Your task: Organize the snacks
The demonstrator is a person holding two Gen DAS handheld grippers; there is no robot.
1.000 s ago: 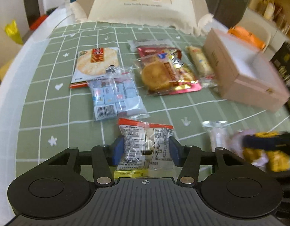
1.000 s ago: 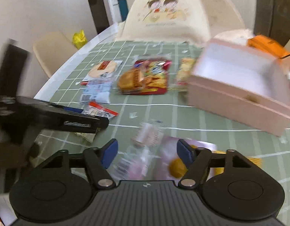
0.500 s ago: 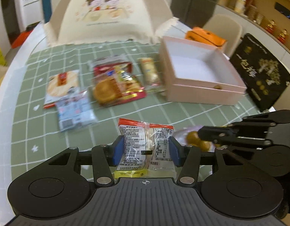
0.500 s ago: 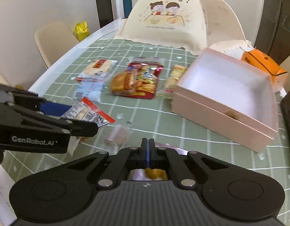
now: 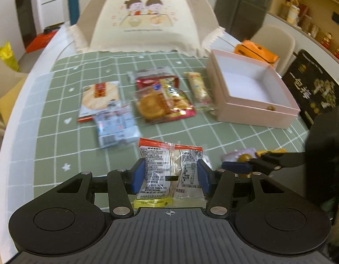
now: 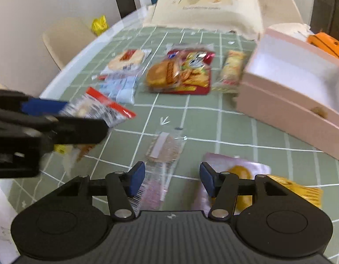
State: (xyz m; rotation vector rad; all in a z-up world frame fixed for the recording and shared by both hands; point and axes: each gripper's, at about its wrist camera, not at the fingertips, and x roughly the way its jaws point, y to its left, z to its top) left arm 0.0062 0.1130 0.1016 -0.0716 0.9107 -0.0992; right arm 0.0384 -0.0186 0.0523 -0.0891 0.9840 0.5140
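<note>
My left gripper (image 5: 170, 176) is shut on a clear snack packet (image 5: 169, 165) with a red top edge, held above the green checked cloth. In the right wrist view the same packet (image 6: 103, 107) hangs at the left in that gripper. My right gripper (image 6: 172, 177) is low over the cloth and its jaws are opening with nothing pressed between them. A clear wafer packet (image 6: 162, 151) lies under its left finger, and a pink packet (image 6: 235, 169) with a yellow sweet lies under its right. The open pink box (image 5: 257, 112) stands empty at the right.
Several snacks lie mid-table: a rice cracker packet (image 5: 100, 96), a blue packet (image 5: 116, 127), a red cake packet (image 5: 162, 101) and a long biscuit (image 5: 199, 90). Behind stand a cream food cover (image 5: 147, 22), an orange box (image 5: 255, 52) and a black box (image 5: 316, 92).
My left gripper has risen with its packet and swung towards the box. My right gripper shut half a second ago and now stands apart again, lower over the packets.
</note>
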